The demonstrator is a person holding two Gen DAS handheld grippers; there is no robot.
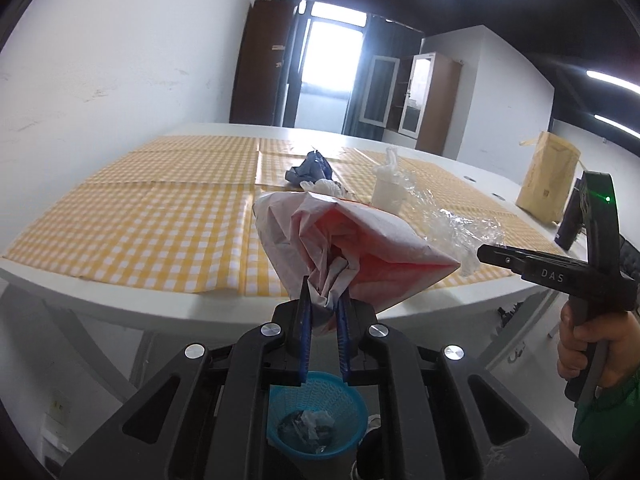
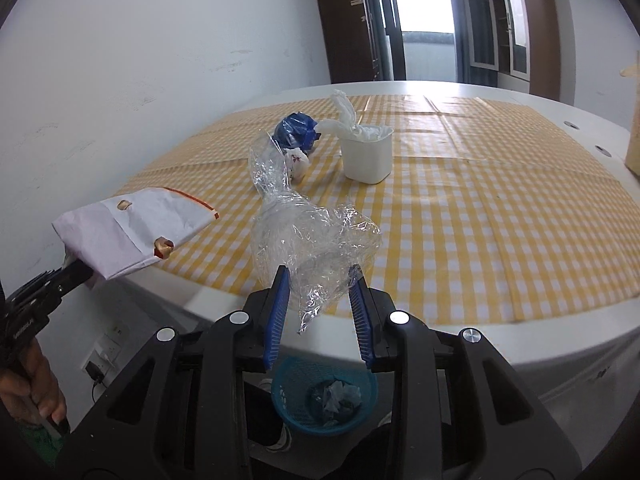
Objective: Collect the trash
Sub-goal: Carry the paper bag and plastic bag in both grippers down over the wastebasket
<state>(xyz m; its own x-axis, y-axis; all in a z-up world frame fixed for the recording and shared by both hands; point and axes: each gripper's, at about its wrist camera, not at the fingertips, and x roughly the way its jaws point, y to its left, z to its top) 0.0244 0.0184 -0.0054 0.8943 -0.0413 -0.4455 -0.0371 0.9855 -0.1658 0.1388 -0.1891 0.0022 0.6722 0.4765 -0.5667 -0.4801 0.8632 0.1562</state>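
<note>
My left gripper [image 1: 323,300] is shut on a crumpled white and red paper bag [image 1: 352,240], held in the air off the table's near edge; it also shows in the right wrist view [image 2: 136,232]. My right gripper [image 2: 320,280] holds crumpled clear plastic wrap [image 2: 312,236] between its blue pads, jaws partly apart; it shows at the right of the left wrist view [image 1: 464,232]. A blue mesh bin [image 2: 324,400] with trash in it stands on the floor below both grippers, also in the left wrist view [image 1: 316,416].
On the yellow checked tablecloth [image 2: 460,208] lie a blue crumpled wrapper [image 2: 296,130], a small crumpled tissue [image 2: 298,162] and a white tub [image 2: 368,156] stuffed with white plastic. A brown paper bag [image 1: 546,178] stands at the table's far right. A wall lies to the left.
</note>
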